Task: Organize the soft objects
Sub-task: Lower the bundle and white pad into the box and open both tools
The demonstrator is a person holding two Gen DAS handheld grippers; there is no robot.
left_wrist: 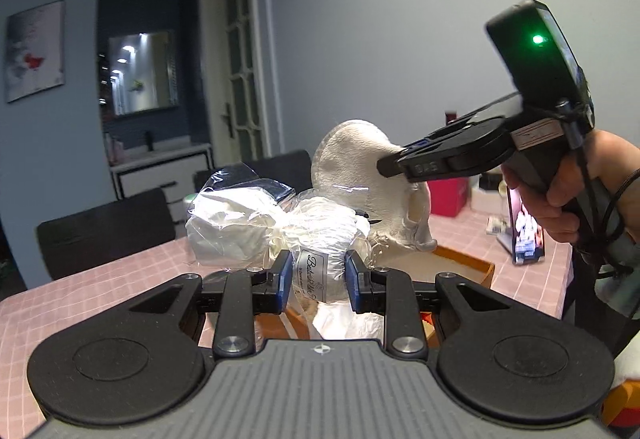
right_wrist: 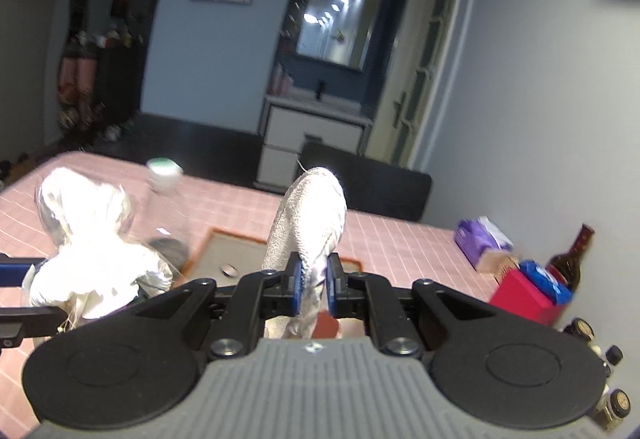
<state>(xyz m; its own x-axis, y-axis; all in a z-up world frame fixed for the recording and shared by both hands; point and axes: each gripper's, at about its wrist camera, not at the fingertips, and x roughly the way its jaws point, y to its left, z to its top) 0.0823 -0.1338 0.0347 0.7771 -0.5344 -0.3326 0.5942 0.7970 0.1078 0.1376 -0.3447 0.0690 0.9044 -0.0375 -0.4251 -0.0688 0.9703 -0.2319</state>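
Note:
My left gripper [left_wrist: 316, 275] is shut on a white plush toy wrapped in clear plastic [left_wrist: 320, 231], held above the pink table. The same wrapped toy shows at the left of the right wrist view [right_wrist: 92, 239]. My right gripper [right_wrist: 314, 279] is shut on a cream plush toy [right_wrist: 308, 215], pinching its lower part so it stands upright between the blue pads. In the left wrist view that cream toy [left_wrist: 352, 163] hangs at the right gripper's tip [left_wrist: 394, 163], just behind the wrapped toy. An orange-rimmed tray [left_wrist: 464, 267] lies under both toys.
A pink checked table [right_wrist: 400, 239] carries a purple tissue pack [right_wrist: 480, 239], a red box [right_wrist: 528, 299], a dark bottle [right_wrist: 568, 263] and a green-capped clear bottle [right_wrist: 162, 175]. A phone [left_wrist: 524, 227] stands at the right. Dark chairs [left_wrist: 108, 227] line the far edge.

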